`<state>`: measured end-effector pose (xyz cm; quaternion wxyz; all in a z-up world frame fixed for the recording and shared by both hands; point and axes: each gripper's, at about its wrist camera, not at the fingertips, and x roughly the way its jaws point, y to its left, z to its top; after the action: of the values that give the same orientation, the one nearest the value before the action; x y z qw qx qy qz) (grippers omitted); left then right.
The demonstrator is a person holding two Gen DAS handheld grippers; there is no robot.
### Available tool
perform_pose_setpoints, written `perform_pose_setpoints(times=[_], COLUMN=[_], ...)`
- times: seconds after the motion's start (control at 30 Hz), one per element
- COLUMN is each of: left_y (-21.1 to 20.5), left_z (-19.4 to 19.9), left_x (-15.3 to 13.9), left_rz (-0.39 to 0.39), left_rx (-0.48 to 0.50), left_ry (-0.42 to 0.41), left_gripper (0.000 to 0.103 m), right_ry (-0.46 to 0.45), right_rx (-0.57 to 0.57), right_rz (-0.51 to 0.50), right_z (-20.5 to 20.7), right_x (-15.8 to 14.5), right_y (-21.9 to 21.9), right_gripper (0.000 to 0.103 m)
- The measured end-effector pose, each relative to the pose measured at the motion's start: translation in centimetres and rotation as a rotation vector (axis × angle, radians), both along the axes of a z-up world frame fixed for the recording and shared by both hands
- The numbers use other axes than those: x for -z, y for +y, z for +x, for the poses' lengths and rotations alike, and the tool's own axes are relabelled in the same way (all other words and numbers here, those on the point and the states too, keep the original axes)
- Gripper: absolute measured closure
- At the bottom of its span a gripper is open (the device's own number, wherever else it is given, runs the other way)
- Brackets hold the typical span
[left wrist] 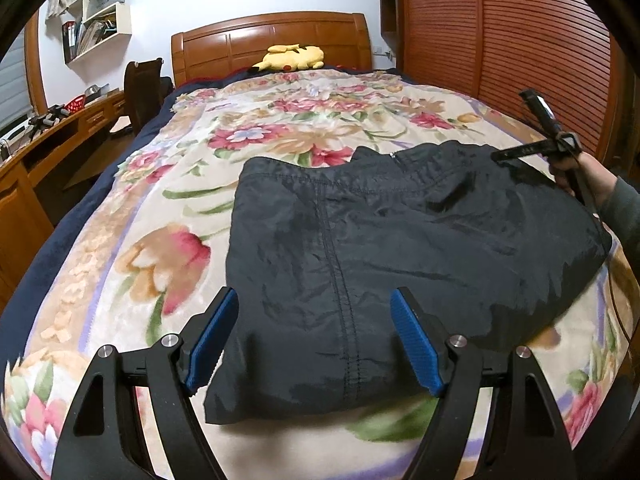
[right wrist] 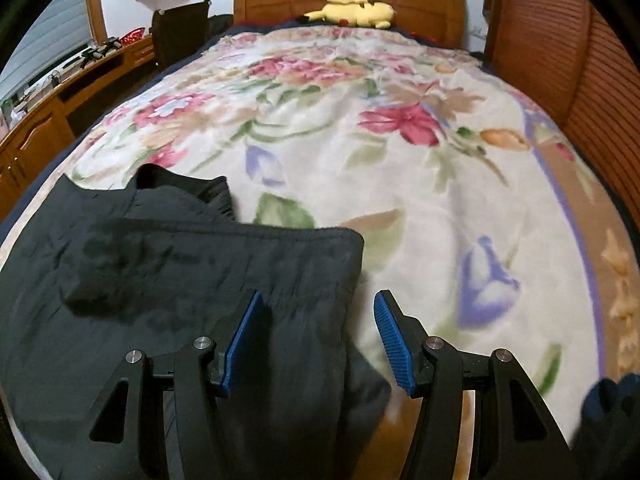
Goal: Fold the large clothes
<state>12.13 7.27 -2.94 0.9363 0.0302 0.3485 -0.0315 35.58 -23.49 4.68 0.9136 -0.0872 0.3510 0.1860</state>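
Note:
A black jacket (left wrist: 400, 240) lies folded into a rough rectangle on the flowered blanket (left wrist: 160, 208). My left gripper (left wrist: 314, 304) hovers open over its near edge, blue pads apart and pressing on nothing. In the right wrist view the jacket (right wrist: 160, 280) fills the lower left. My right gripper (right wrist: 318, 304) stands open above the jacket's right edge, with no cloth pinched between its pads. From the left wrist view, the right gripper (left wrist: 520, 152) shows at the far right, held by a hand (left wrist: 588, 176) in a grey sleeve.
A yellow plush toy (left wrist: 292, 56) rests against the wooden headboard (left wrist: 272, 36). A slatted wooden wardrobe (left wrist: 500, 48) runs along the bed's right side. A desk (left wrist: 52, 136), a dark chair (left wrist: 140, 84) and wall shelves stand to the left. Bare blanket (right wrist: 400, 160) stretches beyond the jacket.

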Motion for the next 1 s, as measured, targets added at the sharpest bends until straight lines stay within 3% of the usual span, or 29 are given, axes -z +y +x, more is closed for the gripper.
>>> perform_pose_setpoints(times=[0.03, 0.07, 0.1, 0.13, 0.27, 0.4, 0.47, 0.5, 0.57, 0.67, 0.8, 0.87, 0.9, 0.93, 1.0], left_y=[-0.1, -0.3, -0.5, -0.8, -2.0, -3.6, -4.2, -4.2, -4.7, -5.0, -5.1, -5.2, -5.3, -5.4, -5.7], left_z=[0.1, 0.2, 0.3, 0.3, 0.4, 0.3, 0.2, 0.3, 0.3, 0.2, 0.5, 0.6, 0.8, 0.9, 1.0], left_x=[0.2, 0.2, 0.4, 0.4, 0.5, 0.5, 0.4, 0.4, 0.4, 0.4, 0.6, 0.7, 0.7, 0.7, 0.8], left_rz=[0.001, 0.002, 0.003, 0.004, 0.005, 0.019, 0.017, 0.017, 0.019, 0.017, 0.011, 0.000, -0.003, -0.005, -0.009], left_rx=[0.000, 0.001, 0.004, 0.007, 0.034, 0.064, 0.074, 0.077, 0.083, 0.092, 0.094, 0.093, 0.093, 0.094, 0.098], left_ry=[0.003, 0.005, 0.008, 0.010, 0.012, 0.007, 0.005, 0.005, 0.005, 0.005, 0.009, 0.008, 0.008, 0.006, 0.003], left_gripper=[0.024, 0.024, 0.024, 0.024, 0.024, 0.024, 0.024, 0.024, 0.024, 0.024, 0.024, 0.024, 0.024, 0.024, 0.024], right_ry=[0.006, 0.008, 0.008, 0.006, -0.100, -0.175, -0.229, -0.252, -0.224, -0.167, -0.152, -0.167, -0.175, -0.178, -0.190], right_rx=[-0.003, -0.008, -0.017, -0.026, -0.103, -0.085, -0.019, 0.074, 0.225, 0.220, 0.212, 0.200, 0.183, 0.164, 0.136], right_rz=[0.006, 0.012, 0.016, 0.012, 0.038, 0.015, -0.027, -0.081, -0.159, -0.159, -0.109, -0.099, -0.080, -0.065, -0.048], right_z=[0.8, 1.4, 1.5, 1.7, -0.3, -1.5, -1.9, -1.7, -0.5, -0.3, -2.0, -3.5, -4.4, -5.4, -7.7], right_x=[0.0, 0.0, -0.1, -0.1, -1.3, -1.7, -1.9, -1.7, -0.6, 0.5, -0.1, -1.1, -1.4, -1.6, -2.1], right_y=[0.2, 0.4, 0.6, 0.7, 0.1, -1.3, -2.1, -2.3, -2.5, -2.6, -3.4, -4.1, -4.2, -4.3, -4.5], right_gripper=[0.043, 0.054, 0.066, 0.089, 0.093, 0.094, 0.095, 0.095, 0.095, 0.095, 0.079, 0.047, 0.041, 0.036, 0.036])
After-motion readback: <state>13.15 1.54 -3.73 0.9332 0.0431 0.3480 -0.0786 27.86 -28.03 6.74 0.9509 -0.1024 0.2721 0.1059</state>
